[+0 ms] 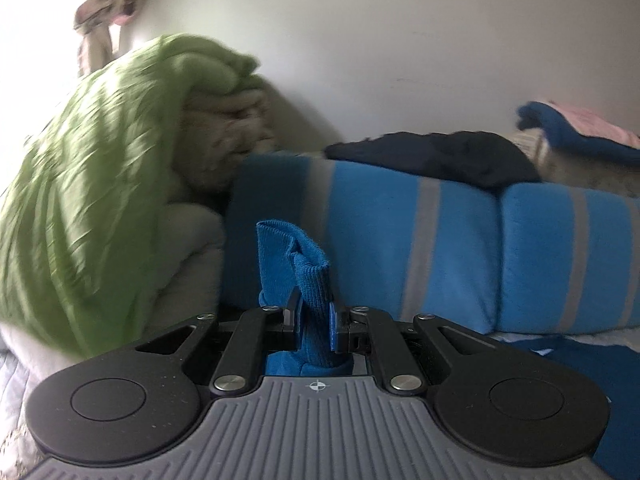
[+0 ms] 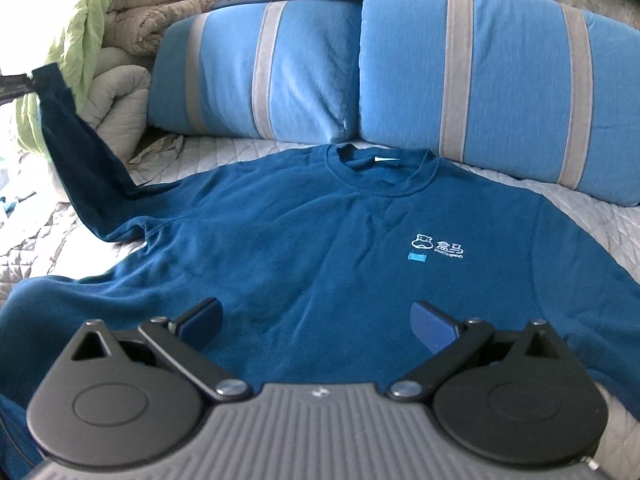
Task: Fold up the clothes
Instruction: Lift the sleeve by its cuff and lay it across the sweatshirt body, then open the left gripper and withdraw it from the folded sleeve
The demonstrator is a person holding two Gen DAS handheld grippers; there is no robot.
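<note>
One view shows left tool point(image 1: 313, 322) pinching sleeve cuff point(image 1: 298, 258), other shows right tool point(image 2: 318, 320) spread above sweatshirt point(image 2: 320, 232)

— What's behind the bed point(image 2: 224, 148)?
— A plain white wall point(image 1: 400, 40), with a tied-back beige curtain point(image 1: 100, 20) at far left, where daylight glares in.
— And on the bed?
— A grey quilted cover, two blue pillows point(image 2: 400, 60) with grey stripes, and rolled green and beige quilts point(image 2: 120, 12) stacked in the left corner.
</note>
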